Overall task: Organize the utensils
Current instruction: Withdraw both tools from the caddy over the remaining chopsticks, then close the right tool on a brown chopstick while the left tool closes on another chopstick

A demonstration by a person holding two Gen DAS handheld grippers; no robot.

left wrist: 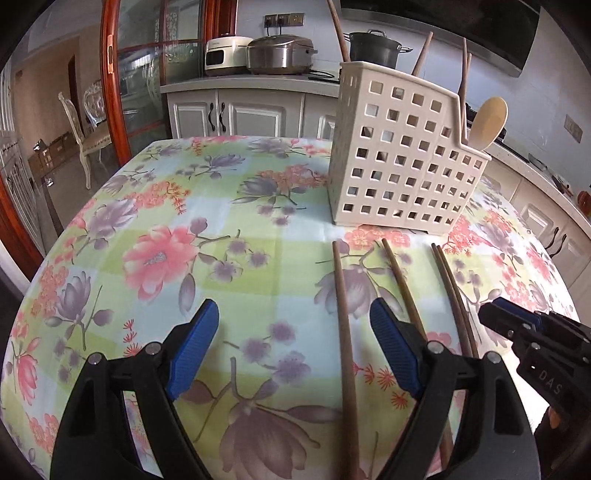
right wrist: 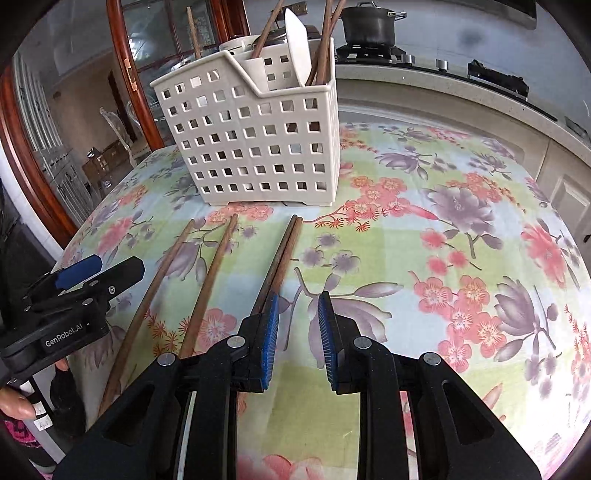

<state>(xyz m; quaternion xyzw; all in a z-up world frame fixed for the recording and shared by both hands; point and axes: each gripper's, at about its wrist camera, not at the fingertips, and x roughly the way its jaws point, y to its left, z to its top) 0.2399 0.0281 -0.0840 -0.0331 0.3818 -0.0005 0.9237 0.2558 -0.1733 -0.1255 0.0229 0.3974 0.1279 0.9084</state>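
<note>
Four brown chopsticks lie on the floral tablecloth in front of a white perforated caddy: a single one, a second, and a touching pair. My left gripper stands wide open over the cloth, and the first chopstick lies on the cloth below, between its fingers. My right gripper is open by a narrow gap with nothing in it. The pair runs under its left finger. The caddy holds more chopsticks, a wooden spoon and a white scoop.
Each gripper shows in the other's view: the right gripper and the left gripper. Behind the table stand white cabinets, a rice cooker and a pot. A red-framed glass door is at the left.
</note>
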